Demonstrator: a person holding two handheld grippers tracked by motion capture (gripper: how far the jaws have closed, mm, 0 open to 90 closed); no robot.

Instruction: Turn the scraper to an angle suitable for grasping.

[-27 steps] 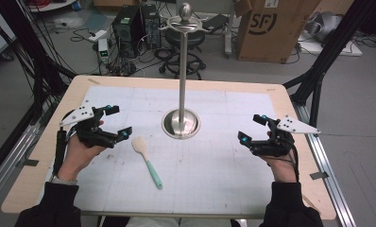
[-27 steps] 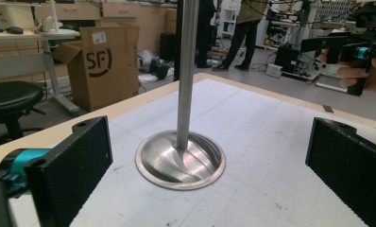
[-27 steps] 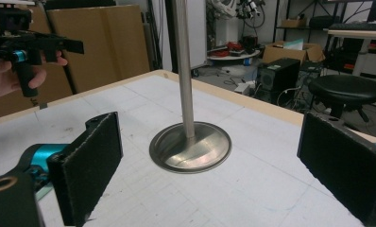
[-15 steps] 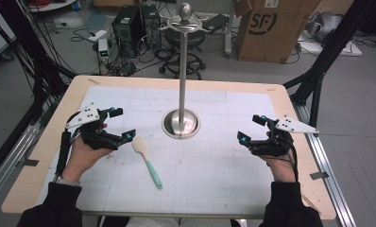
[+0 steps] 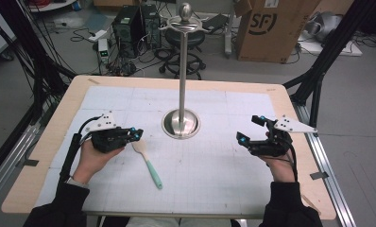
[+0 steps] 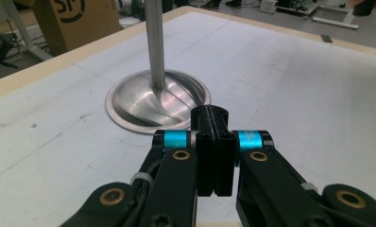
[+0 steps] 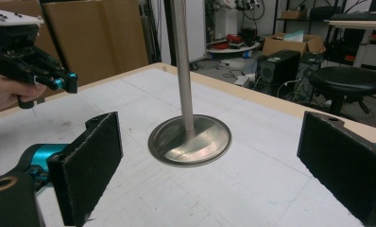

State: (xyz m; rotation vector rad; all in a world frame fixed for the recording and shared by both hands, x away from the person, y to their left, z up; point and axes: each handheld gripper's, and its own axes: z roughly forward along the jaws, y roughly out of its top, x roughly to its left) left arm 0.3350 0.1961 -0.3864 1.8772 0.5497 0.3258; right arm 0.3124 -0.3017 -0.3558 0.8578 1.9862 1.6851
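A spatula with a pale wooden head and a teal handle lies flat on the white mat, left of centre. My left gripper hovers just above and left of the spatula's head. Its jaws are pressed together with nothing between them, as the left gripper view shows. My right gripper rests over the right side of the mat, open and empty. In the right gripper view its two black pads stand far apart. A metal stand with a tall pole rises between the two grippers.
The stand's round base lies just ahead of the left jaws, and its pole carries hooks at the top. The left gripper appears across the table in the right gripper view. The wooden table edge frames the mat.
The left gripper's jaws have gone from open to shut, empty, and it has shifted slightly towards the spatula's head. The right gripper and spatula have not moved.
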